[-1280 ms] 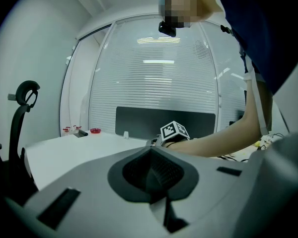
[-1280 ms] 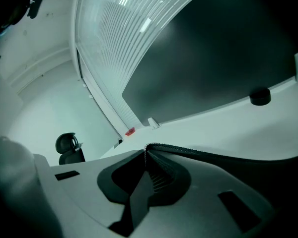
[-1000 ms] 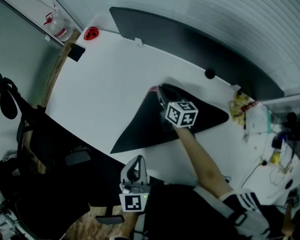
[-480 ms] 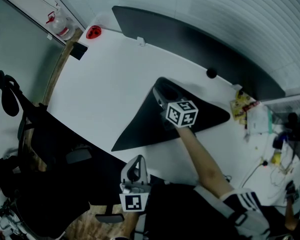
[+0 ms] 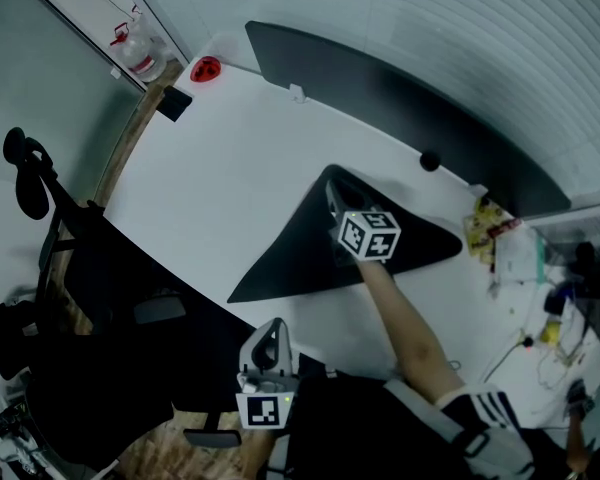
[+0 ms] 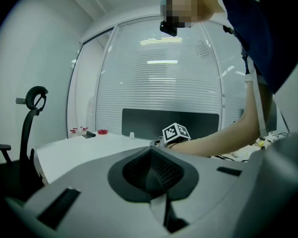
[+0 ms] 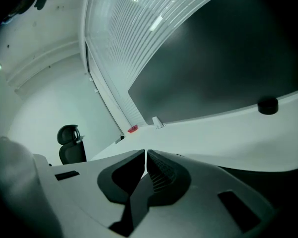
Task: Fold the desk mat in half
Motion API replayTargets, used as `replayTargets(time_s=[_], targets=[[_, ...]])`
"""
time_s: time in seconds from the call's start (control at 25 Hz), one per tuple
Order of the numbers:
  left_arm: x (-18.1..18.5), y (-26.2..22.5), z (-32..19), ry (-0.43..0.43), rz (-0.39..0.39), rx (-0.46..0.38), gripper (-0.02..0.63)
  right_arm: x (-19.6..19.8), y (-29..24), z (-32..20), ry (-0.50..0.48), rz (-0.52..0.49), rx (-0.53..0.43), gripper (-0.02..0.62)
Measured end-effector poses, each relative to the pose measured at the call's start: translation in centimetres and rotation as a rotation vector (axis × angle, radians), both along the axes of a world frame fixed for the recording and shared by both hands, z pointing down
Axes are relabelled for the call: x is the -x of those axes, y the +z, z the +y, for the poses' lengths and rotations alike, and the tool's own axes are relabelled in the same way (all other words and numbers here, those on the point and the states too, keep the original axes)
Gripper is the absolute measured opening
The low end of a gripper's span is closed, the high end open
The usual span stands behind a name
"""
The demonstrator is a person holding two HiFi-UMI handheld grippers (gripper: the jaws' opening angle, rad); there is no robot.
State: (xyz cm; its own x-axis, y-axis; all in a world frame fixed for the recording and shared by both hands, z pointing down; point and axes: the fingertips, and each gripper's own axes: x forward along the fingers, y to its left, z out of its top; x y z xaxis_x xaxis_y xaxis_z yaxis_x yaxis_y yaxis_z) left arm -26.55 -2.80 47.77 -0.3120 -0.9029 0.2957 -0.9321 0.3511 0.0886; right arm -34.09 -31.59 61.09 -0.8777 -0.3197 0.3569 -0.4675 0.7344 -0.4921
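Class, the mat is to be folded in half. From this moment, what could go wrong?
1. The right tongs have just been closing at the far corner of the desk mat, yet no mat shows between them: a lift may come up empty.
2. The left tongs, shut, hang off the table, so nothing pins the mat; it may slide.

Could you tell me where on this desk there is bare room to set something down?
The widest bare patch of the white desk lies between the folded desk mat, the dark partition and the small red object. The right end is crowded with packets and cables.
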Motion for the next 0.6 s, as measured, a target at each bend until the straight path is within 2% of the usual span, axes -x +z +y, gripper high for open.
replayTargets(time_s=[0.16, 0.6], targets=[[0.1, -0.9, 0.4, -0.015, -0.021, -0.018, 0.002, -0.3, -0.4, -0.2, 0.001, 0.021, -0.04, 0.005], [-1.6, -1.6, 1.3, -0.005, -0.037, -0.03, 0.002, -2.0, -5.1, 0.8, -0.063, 0.058, -0.284, 0.003]])
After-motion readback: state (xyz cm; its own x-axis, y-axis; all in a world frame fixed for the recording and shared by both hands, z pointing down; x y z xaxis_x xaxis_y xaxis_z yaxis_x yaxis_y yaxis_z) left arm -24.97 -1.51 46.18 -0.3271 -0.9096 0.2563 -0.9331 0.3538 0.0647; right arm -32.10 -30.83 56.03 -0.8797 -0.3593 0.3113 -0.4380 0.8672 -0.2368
